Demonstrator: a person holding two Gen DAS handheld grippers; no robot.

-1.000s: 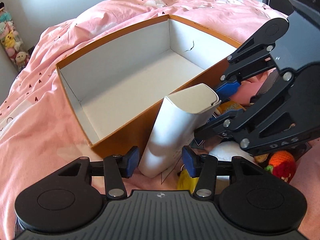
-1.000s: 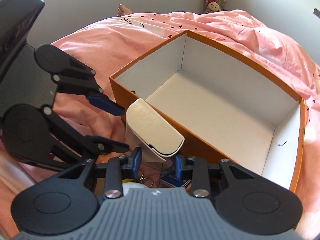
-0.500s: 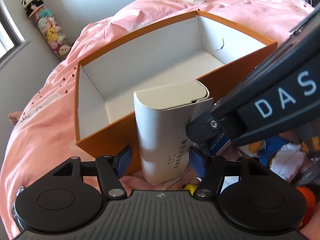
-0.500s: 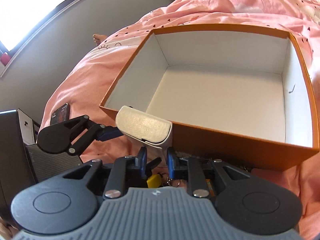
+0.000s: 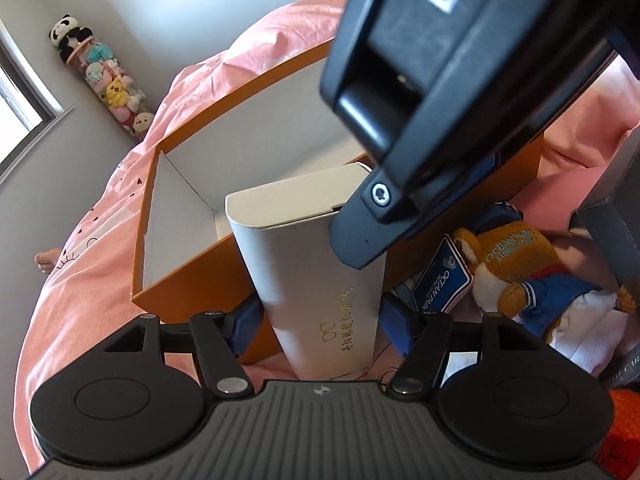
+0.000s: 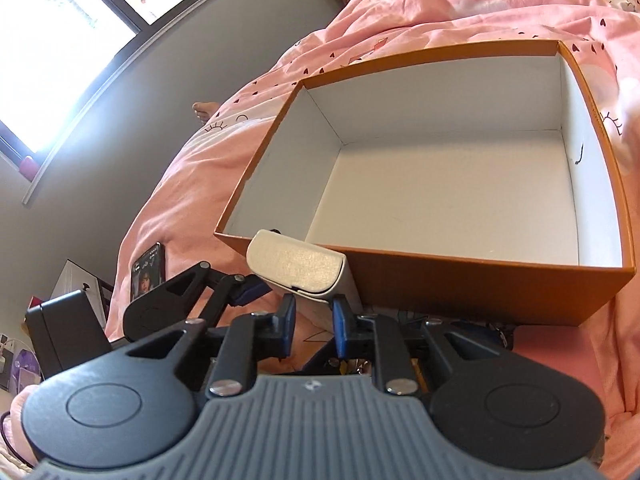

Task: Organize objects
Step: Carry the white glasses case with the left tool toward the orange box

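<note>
A white glasses case point(image 5: 316, 280) with gold lettering stands upright against the near wall of an orange box point(image 5: 192, 276) with a white, empty inside point(image 6: 448, 196). My left gripper point(image 5: 320, 320) has its blue pads on both sides of the case's lower part. My right gripper point(image 6: 312, 320) is shut on the case's narrow faces just below its top end point(image 6: 296, 264), and its black body fills the upper right of the left wrist view point(image 5: 460, 80). The left gripper also shows in the right wrist view point(image 6: 248, 292).
A plush bear in a blue sailor outfit point(image 5: 520, 276), a blue tag point(image 5: 440, 280) and an orange crocheted toy point(image 5: 624, 432) lie on the pink bedspread point(image 6: 440, 4) right of the case. A phone point(image 6: 148, 276) lies at the bed's left edge. A tube of small plush toys point(image 5: 108, 80) stands by the wall.
Both grippers and the case have risen and swung toward the box's left corner. The right gripper has come closer over the left camera. The case stands more upright.
</note>
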